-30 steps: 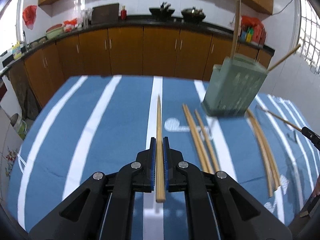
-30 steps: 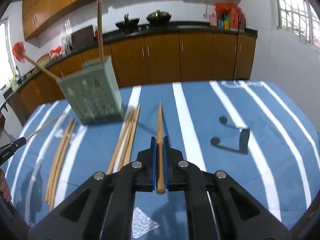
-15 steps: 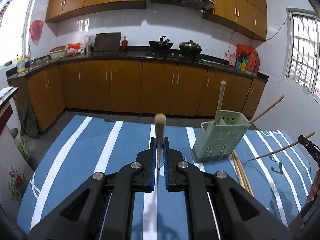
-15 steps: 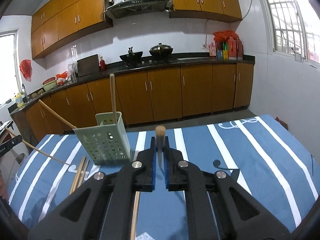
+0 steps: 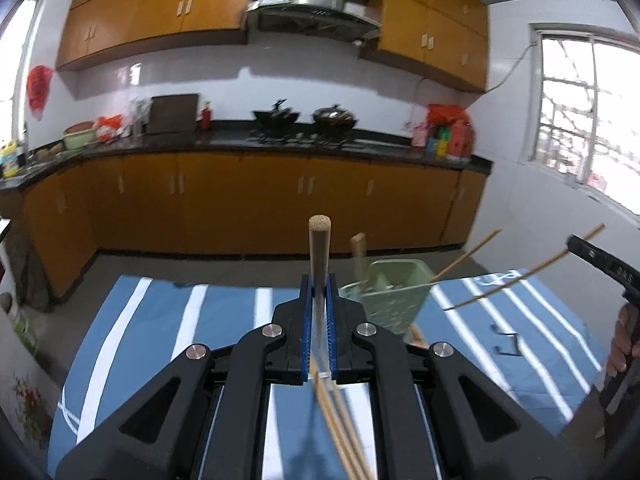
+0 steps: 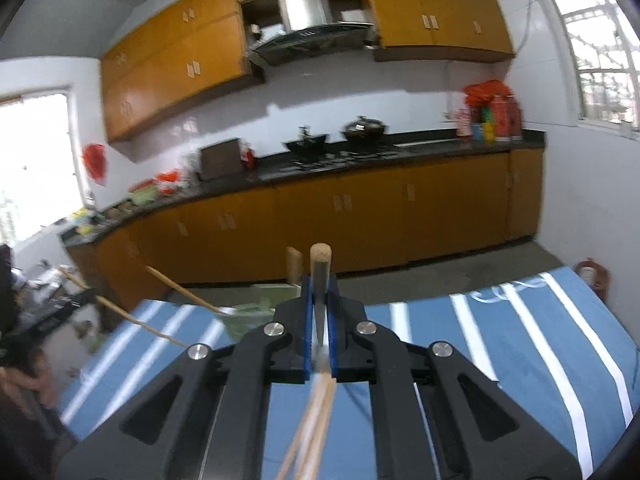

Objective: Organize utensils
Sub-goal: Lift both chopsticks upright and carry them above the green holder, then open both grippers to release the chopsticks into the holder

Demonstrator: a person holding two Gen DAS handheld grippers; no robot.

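My left gripper [image 5: 319,280] is shut on a wooden chopstick [image 5: 319,256] that stands upright, blunt end up, above the blue striped cloth. The green perforated holder [image 5: 390,296] stands just right of it with two chopsticks [image 5: 358,256] leaning in it. My right gripper [image 6: 319,280] is shut on another chopstick [image 6: 320,268], also upright; in the left wrist view that gripper [image 5: 600,260] shows at the far right with its stick slanting toward the holder. In the right wrist view the holder [image 6: 256,312] sits left of my fingers, partly hidden. Loose chopsticks [image 5: 340,420] lie on the cloth.
The table has a blue cloth with white stripes [image 5: 160,340]. Orange kitchen cabinets [image 5: 240,200] and a dark counter with woks [image 5: 304,120] stand behind. A person's hand [image 5: 622,344] shows at the right edge. My left gripper and hand show blurred at the left of the right wrist view [image 6: 24,336].
Both grippers have lifted their chopsticks off the cloth and tilted them upright. Both views now look up at the kitchen, and the holder sits close beside each gripper.
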